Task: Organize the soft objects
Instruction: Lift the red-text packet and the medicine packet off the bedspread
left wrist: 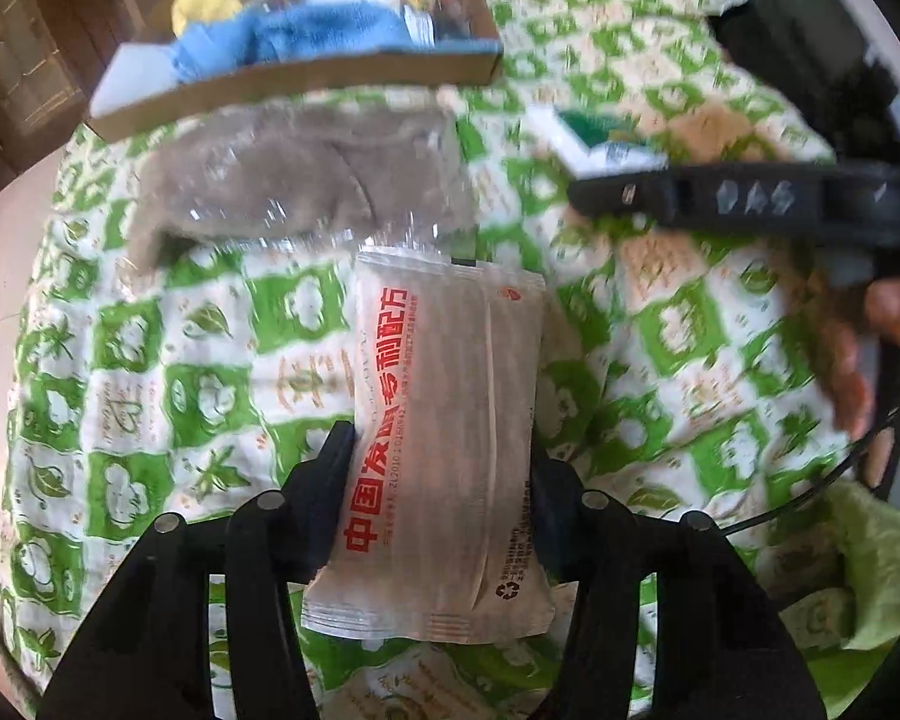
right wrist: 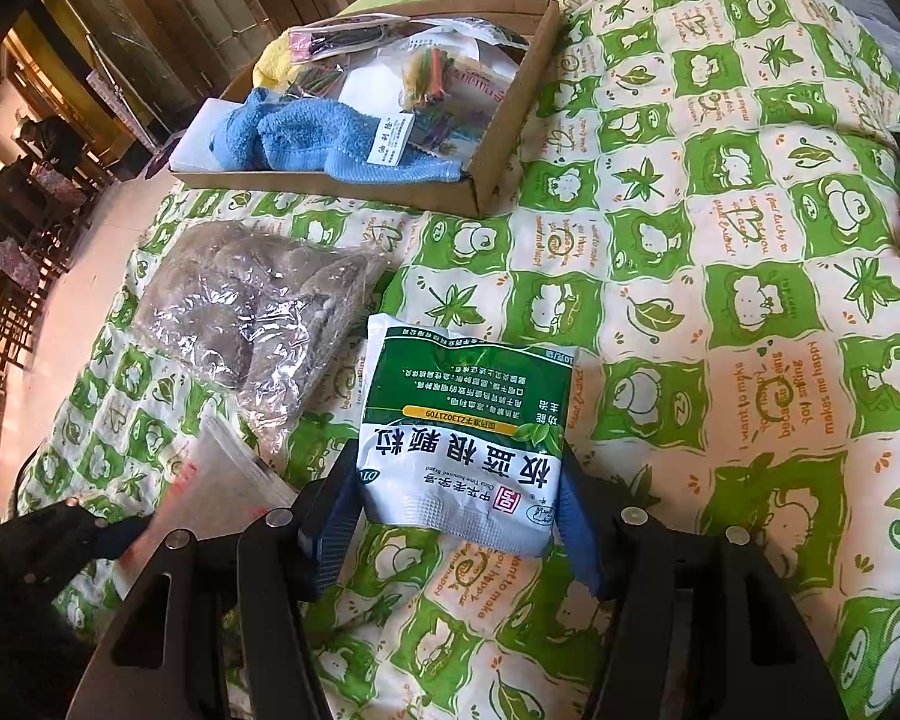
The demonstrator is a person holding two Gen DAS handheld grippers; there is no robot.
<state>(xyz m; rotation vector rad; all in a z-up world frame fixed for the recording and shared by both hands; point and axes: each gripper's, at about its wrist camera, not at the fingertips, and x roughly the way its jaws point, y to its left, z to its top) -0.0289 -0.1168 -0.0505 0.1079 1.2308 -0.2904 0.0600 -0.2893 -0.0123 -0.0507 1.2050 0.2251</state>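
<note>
My left gripper (left wrist: 444, 450) is shut on a grey-white sachet with red Chinese print (left wrist: 444, 420), held above the bed. My right gripper (right wrist: 459, 474) is shut on a green and white medicine sachet (right wrist: 468, 426). In the left wrist view the right gripper (left wrist: 606, 192) shows at the right with that green sachet (left wrist: 594, 138). In the right wrist view the left gripper's sachet (right wrist: 222, 474) shows at the lower left. A brown plush item in a clear bag (right wrist: 252, 312) lies on the bed, and it also shows in the left wrist view (left wrist: 294, 180).
A shallow cardboard tray (right wrist: 510, 120) at the far end of the bed holds a blue towel (right wrist: 330, 138), a yellow cloth and packets; it shows in the left wrist view (left wrist: 294, 84). The bed has a green and white patterned cover (right wrist: 720, 300). The floor lies left of it.
</note>
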